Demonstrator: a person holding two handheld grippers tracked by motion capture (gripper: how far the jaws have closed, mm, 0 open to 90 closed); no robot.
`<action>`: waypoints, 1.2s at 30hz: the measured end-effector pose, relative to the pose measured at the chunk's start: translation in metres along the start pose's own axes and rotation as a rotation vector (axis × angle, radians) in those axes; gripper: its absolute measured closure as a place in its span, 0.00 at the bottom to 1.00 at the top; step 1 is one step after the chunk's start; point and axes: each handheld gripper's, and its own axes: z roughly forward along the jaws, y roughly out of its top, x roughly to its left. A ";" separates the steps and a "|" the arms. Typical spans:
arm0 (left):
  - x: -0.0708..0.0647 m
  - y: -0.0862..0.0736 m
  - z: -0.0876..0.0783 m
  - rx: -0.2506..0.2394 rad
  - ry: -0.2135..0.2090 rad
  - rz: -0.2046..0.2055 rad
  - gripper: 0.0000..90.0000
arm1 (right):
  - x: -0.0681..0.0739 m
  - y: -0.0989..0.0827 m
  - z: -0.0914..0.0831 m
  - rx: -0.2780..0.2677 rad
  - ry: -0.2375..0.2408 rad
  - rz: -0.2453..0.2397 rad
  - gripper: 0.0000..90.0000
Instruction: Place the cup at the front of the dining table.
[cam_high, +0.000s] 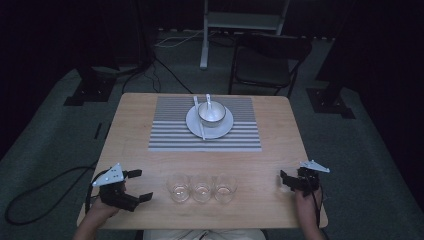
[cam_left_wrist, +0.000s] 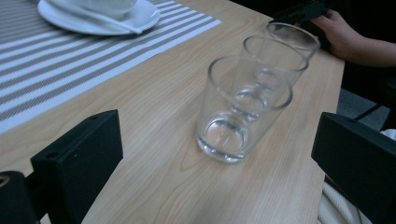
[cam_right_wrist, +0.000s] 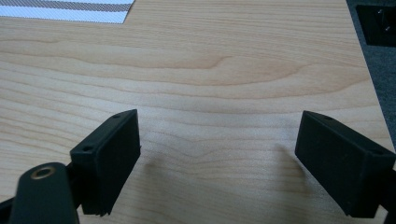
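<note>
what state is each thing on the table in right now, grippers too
left gripper: open, holding nothing
right gripper: open, holding nothing
three glasses: upright, empty, in a row near the front edge
bowl: upright on the plate
plate: flat on the striped mat
spoon: resting in the bowl
chair: unoccupied behind the table

Plate (cam_left_wrist: 93, 21) and bowl (cam_left_wrist: 105, 4) cut off at left gripper view's top edge.

btwn grippers: 3 glasses (cam_high: 202, 188) block | table (cam_high: 280, 145) mid: free
</note>
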 end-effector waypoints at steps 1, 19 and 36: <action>-0.001 0.002 0.001 0.002 -0.008 0.004 0.03 | 0.000 0.000 0.000 -0.002 0.000 -0.001 0.15; -0.010 0.041 0.021 0.012 -0.053 0.105 0.03 | -0.001 0.000 0.000 -0.002 0.002 0.000 0.15; -0.026 0.082 0.055 0.076 -0.100 0.206 0.03 | 0.000 0.000 0.000 -0.002 0.004 -0.001 0.15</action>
